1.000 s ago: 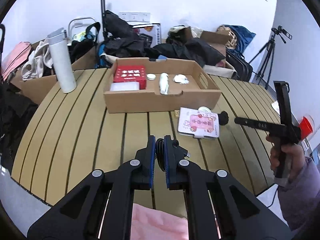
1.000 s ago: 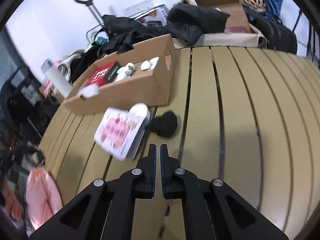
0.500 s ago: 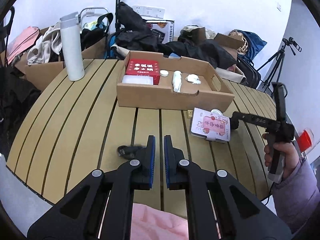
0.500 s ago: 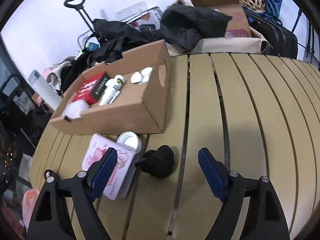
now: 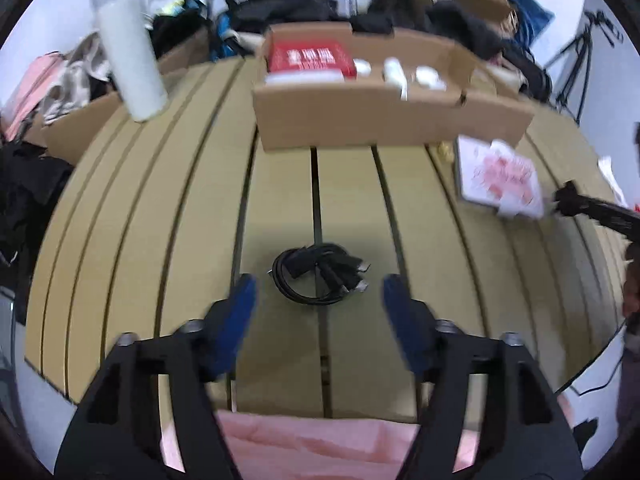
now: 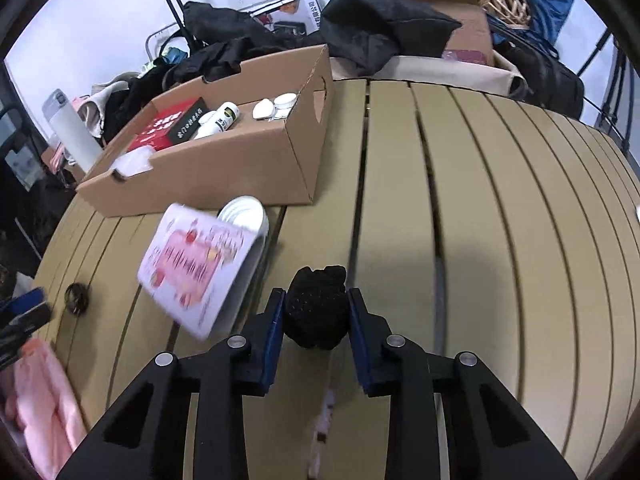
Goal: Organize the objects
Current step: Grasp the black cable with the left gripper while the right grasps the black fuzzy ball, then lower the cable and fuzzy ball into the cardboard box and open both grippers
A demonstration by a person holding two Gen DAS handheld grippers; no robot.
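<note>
A black coiled cable point(image 5: 316, 274) lies on the slatted wooden table point(image 5: 180, 220), just ahead of and between the blue fingertips of my left gripper point(image 5: 319, 295), whose jaws are opening wide without touching it. My right gripper point(image 6: 316, 296) is closing on a black woolly ball point(image 6: 316, 320) resting on the table point(image 6: 500, 240); both blue pads touch its sides. A cardboard box point(image 5: 380, 120) at the back holds a red box point(image 5: 312, 56), a white bottle and small white items. A pink-and-white tin point(image 6: 196, 268) leans on a white lid point(image 6: 244, 212) beside the box point(image 6: 240, 168).
A tall white flask point(image 5: 128, 48) stands at the back left. Bags, dark clothes and cartons crowd behind the table. Pink cloth point(image 5: 312, 444) lies below the near edge. A tripod point(image 5: 580, 60) stands far right. The right half of the table in the right wrist view is bare slats.
My left gripper let the cable go onto the table, sank and opened wide around it. My right gripper opened wide, then closed in onto the black ball.
</note>
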